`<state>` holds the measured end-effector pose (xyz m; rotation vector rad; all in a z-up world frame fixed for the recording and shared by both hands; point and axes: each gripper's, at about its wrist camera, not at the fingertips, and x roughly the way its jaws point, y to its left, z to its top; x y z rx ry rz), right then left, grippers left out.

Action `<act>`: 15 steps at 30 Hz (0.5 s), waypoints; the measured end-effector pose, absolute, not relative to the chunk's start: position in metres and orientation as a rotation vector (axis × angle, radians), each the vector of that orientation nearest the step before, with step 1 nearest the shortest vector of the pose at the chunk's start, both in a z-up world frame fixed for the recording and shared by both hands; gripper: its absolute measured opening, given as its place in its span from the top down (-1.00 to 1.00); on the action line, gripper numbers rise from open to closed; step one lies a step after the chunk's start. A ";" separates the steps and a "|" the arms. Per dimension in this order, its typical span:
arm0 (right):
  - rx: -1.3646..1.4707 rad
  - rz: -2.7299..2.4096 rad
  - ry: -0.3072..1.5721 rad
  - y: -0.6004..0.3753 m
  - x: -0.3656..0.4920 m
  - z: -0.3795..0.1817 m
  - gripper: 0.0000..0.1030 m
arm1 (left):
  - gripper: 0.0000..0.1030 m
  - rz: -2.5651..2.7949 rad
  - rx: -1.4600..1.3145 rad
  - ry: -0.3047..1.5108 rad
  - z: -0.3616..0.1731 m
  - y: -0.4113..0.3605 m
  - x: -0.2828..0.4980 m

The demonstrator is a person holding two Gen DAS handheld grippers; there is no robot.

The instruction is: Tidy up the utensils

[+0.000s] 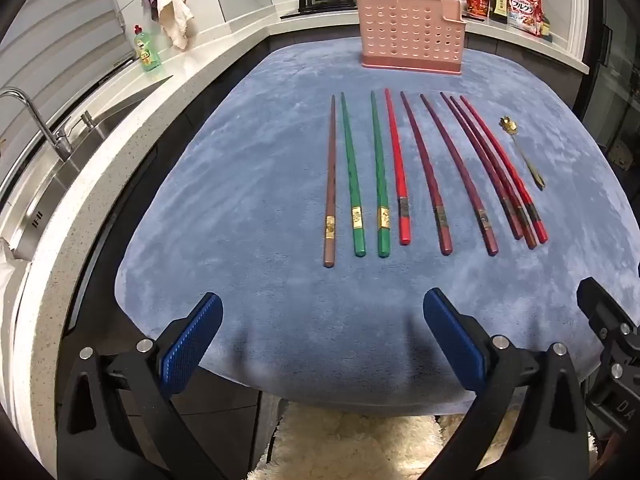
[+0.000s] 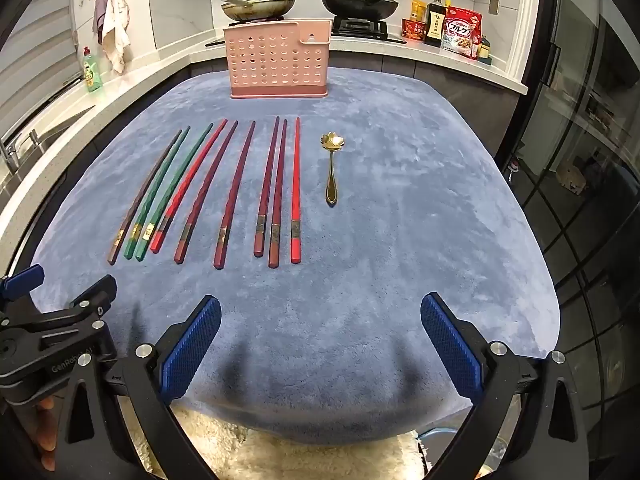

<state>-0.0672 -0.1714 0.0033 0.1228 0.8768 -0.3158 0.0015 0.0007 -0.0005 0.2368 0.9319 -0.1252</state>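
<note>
While both tongs [image 1: 322, 312] [image 2: 320, 312] gape empty: nine chopsticks [image 2: 236, 192], one gold spoon [image 2: 332, 168], one pink holder [image 2: 278, 62], seemingly empty.

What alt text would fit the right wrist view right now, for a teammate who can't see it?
Nine chopsticks and a gold spoon lie in a row on a blue cloth, with a pink perforated utensil holder standing behind them. The right gripper hovers near the cloth's front edge, jaws open and empty.

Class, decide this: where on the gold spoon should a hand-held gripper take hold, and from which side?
Grip the gold spoon mid-handle, from straight above, fingers either side. It lies flat on the blue cloth, handle toward the camera; that narrow stem suits a pinch better than the flower-shaped bowl.
</note>
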 end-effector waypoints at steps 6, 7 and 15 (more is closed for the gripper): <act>0.116 -0.322 0.877 -0.170 -0.066 0.006 -0.87 | -0.87 -0.084 0.213 0.944 0.000 0.005 0.006; 0.116 -0.321 0.878 -0.170 -0.066 0.006 -0.87 | -0.87 -0.076 0.212 0.944 0.001 0.006 0.007; 0.105 -0.325 0.883 -0.165 -0.064 0.008 -0.87 | -0.87 -0.140 0.242 0.917 0.002 0.000 0.001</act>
